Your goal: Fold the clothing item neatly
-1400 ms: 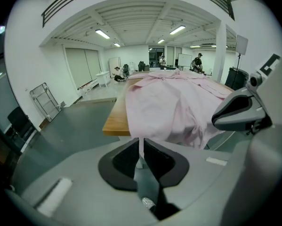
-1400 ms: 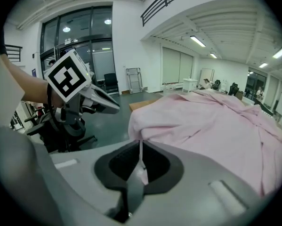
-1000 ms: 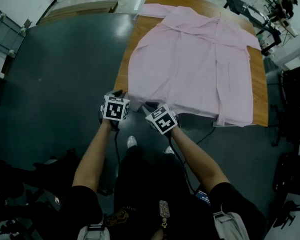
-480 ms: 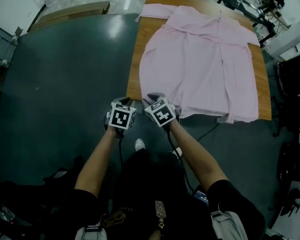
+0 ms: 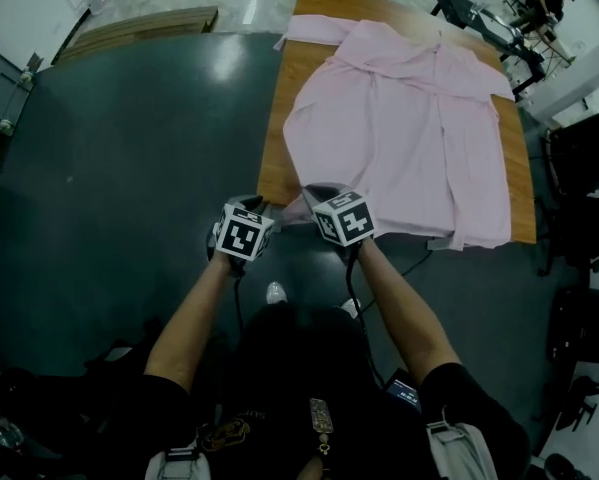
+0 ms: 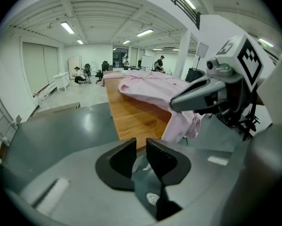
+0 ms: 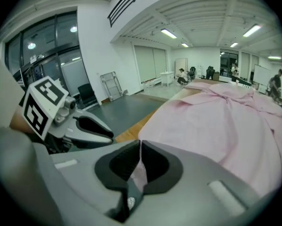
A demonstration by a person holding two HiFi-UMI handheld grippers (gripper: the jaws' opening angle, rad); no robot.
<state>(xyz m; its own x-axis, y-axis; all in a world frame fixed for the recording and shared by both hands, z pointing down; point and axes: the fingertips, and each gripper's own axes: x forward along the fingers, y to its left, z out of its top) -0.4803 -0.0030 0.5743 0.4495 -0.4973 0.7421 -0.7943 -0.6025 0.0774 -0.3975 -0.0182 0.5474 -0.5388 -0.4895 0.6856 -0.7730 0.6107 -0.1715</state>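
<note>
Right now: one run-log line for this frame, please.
phase: grasp hem | right gripper: jaws just closed on pink shirt, near corner | left gripper: open, empty | shirt: laid out on wooden table

The right tool [image 5: 310, 198], jaws just closed, holds the pink shirt's [image 5: 409, 118] near-left hem corner off the table [image 5: 279, 118].

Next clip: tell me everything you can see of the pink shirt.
The pale pink shirt, seemingly thin woven cloth, lies spread mostly flat on the brown wooden table, collar at the far end, one sleeve reaching toward the far left corner. Its hem runs along the near table edge, slightly overhanging at the right. The near-left hem corner is pinched in the right gripper, whose jaws have just been closing on it, and is drawn off the edge.
</note>
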